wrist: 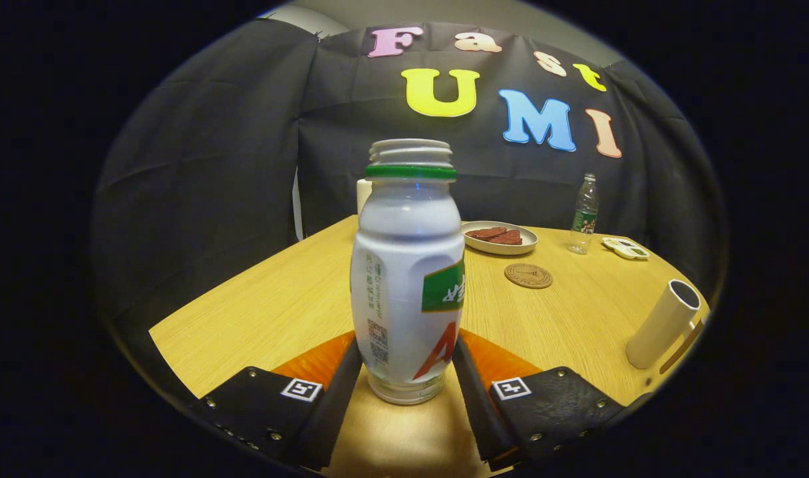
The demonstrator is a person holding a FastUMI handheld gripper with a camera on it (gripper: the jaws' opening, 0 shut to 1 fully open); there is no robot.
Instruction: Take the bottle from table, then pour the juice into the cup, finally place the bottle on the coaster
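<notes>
Between my jaws stands the bottle [408,279], smooth glossy white plastic with a printed paper-like label and a ridged, uncapped neck. The tabletop [258,299] looks like pale wood with fine grain and a soft satin sheen. Toward its far edge lies a coaster [528,275], matt and cork-like. Near the right edge stands the cup [663,324], smooth and matt. The plate [499,243] beyond looks glazed; the water bottle [584,214] is clear plastic.

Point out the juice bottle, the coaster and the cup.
juice bottle [408,279]: gripper view, on its white body, between the fingers.
coaster [528,275]: gripper view, middle of the round disc, beyond the fingers.
cup [663,325]: gripper view, on its white side wall, near the table's edge.
</notes>
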